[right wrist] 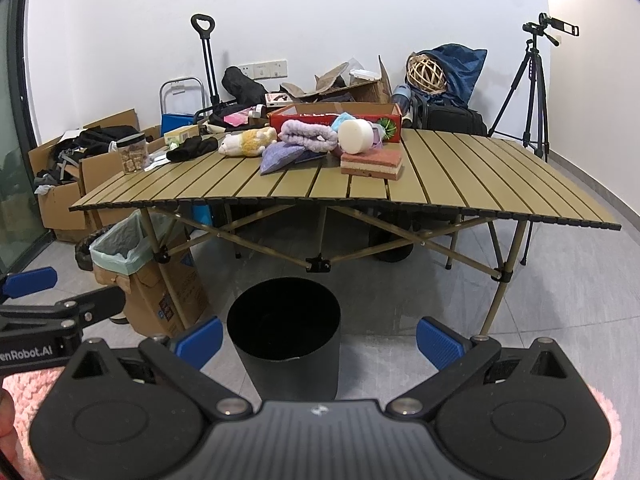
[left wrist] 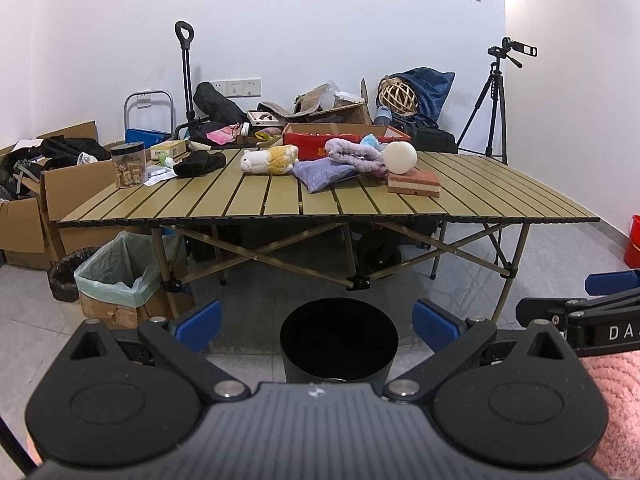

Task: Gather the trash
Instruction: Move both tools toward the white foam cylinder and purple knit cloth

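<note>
Task looks barely started, judging by how things lie. Both grippers hang low in front of the folding slat table (left wrist: 460, 184), well apart from it, w/ nothing held: left gripper (left wrist: 316, 326) has its blue fingers (left wrist: 200, 325) spread wide, empty; right gripper (right wrist: 320, 342) likewise, fingers (right wrist: 438, 342) apart, nothing between them. The black round bin (left wrist: 338, 344) stands on the floor just ahead of both grippers, near the table's front edge; its inside is dark, so can't tell if anything's in it yet. All candidate items sit at the far side of the table: plush toy (left wrist: 270, 160), black cloth (left wrist: 200, 163), lilac pouch (left wrist: 320, 174), purple fuzzy cloth (left wrist: 354, 155), white round foam piece (left wrist: 400, 157), pink layered sponge block (left wrist: 414, 183), clear jar of snacks (left wrist: 128, 165) at the left end, some white wrappers/paper beside the jar (left wrist: 160, 174), red box (left wrist: 316, 142) at the back. Which count as trash isn't obvious; the crumpled wrapper bits by the jar seem likeliest. A second, bag-lined carton bin (left wrist: 120, 276) sits by the table's left leg on the floor. Left to do, prob. everything: reach over the table, pick each trash piece, drop in bin. Near half of the table is bare.
</note>
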